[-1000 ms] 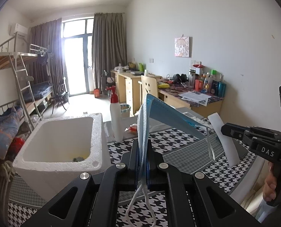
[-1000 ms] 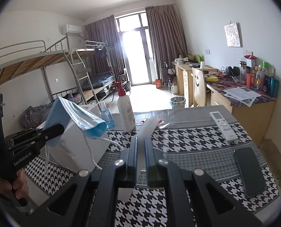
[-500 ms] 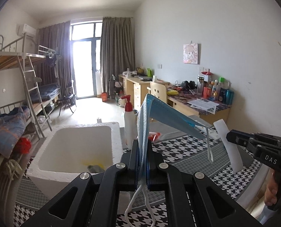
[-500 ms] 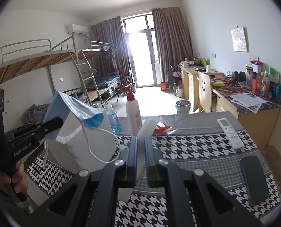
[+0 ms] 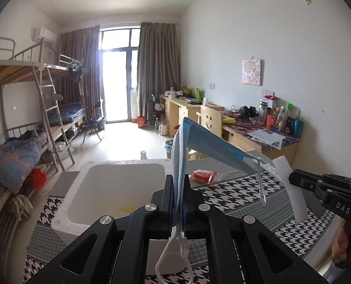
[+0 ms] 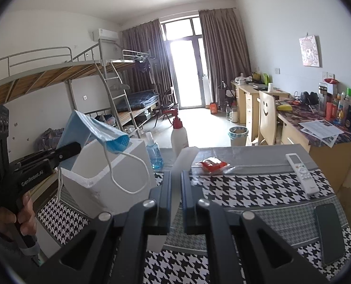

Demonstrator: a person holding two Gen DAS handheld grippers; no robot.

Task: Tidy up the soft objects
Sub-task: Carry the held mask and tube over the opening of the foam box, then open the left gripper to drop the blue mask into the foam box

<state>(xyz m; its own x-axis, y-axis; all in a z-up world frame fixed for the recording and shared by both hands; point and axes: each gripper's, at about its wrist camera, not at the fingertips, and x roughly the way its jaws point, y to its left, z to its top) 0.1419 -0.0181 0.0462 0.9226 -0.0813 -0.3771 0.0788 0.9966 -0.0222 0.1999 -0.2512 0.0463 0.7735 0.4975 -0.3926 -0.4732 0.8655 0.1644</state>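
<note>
At the lower centre of the left view we see our left gripper (image 5: 178, 189) pinching a blue face mask (image 5: 206, 146), which droops rightward above the white foam box (image 5: 80, 184), ear loops dangling; at the lower centre of the right view our right gripper (image 6: 175, 182) is clamped on a white foam strip (image 6: 180, 163) over the houndstooth table (image 6: 258, 189).

Remote (image 6: 302, 172), phone (image 6: 328, 232), perhaps snack packet (image 6: 212, 163)
</note>
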